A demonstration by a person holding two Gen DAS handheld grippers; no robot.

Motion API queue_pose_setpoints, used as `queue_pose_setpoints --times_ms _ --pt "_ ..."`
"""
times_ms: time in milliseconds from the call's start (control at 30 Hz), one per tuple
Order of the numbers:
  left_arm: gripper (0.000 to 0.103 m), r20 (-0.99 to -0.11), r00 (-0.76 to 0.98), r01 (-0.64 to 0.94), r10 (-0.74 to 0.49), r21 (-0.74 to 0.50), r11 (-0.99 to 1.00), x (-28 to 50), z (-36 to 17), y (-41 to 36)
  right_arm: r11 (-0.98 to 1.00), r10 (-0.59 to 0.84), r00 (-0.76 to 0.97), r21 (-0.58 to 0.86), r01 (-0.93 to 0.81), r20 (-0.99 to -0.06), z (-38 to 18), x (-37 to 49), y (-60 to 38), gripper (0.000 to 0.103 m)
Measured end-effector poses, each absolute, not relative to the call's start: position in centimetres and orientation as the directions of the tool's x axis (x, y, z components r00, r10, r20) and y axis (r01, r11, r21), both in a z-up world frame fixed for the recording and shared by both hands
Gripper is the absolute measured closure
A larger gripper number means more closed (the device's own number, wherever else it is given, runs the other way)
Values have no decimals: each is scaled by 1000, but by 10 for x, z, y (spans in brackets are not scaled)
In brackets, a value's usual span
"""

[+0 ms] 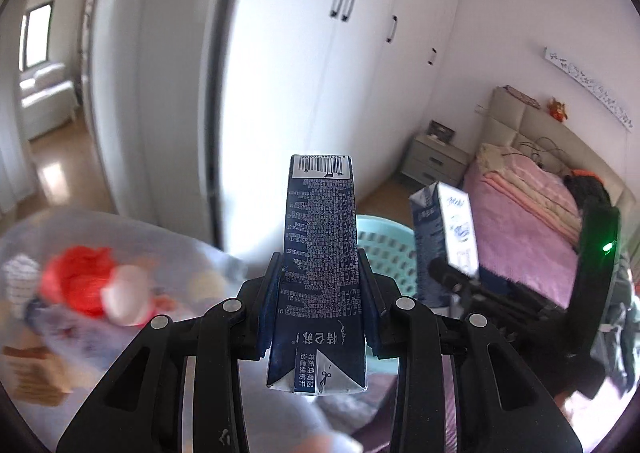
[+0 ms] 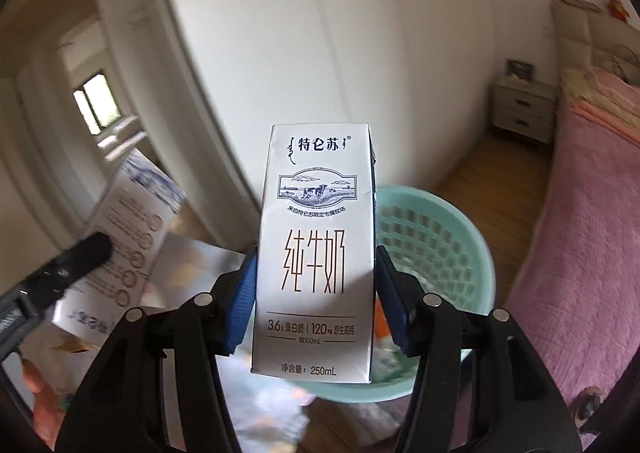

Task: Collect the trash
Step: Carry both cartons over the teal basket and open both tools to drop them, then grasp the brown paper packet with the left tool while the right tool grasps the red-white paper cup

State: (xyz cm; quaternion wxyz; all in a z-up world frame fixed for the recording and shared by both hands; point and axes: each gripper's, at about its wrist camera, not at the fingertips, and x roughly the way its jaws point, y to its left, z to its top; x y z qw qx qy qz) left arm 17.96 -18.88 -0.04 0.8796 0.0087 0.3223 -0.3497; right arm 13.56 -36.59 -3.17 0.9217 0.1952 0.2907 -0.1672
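the left gripper (image 1: 320,285) pinches a dark milk carton (image 1: 320,253) and the right gripper (image 2: 316,293) pinches a white milk carton (image 2: 316,253), each upright between its pads. the mint basket (image 2: 436,237) sits just ahead and below; bring each carton squarely over its rim before letting go, one at a time

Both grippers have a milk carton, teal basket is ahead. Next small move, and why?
Probably carry the right gripper forward until its milk carton hangs over the teal basket, then open. The basket sits just beyond and below it. The left gripper holds its own carton and can follow.
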Motion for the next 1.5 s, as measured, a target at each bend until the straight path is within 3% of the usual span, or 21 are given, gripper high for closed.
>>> queue_pose_setpoints --times_ms 167,467,567,600,900,1233,1500 --pt "70 -613 492 623 -618 -248 742 194 -26 -225 829 -195 718 279 485 -668 -58 141 -398 49" --pt "69 -641 449 638 -622 -257 726 214 -44 -261 799 -210 692 287 529 -691 -74 143 -419 41" --pt "39 -652 431 647 -624 -258 717 216 -50 -267 795 -219 697 289 533 -683 -74 138 -420 41" --pt "38 -652 442 642 -616 -250 725 215 -51 -269 793 -222 697 290 536 -682 -73 138 -420 41" --pt "39 -629 453 654 -632 -247 715 195 -47 -249 798 -215 724 310 517 -655 -59 126 -417 41" --pt "39 -534 556 610 -637 -259 749 155 -4 -172 861 -160 811 324 393 -562 -13 116 -361 41" --pt "39 -508 685 475 -522 -232 849 123 23 -78 935 -51 874 285 212 -483 15 115 -290 41"
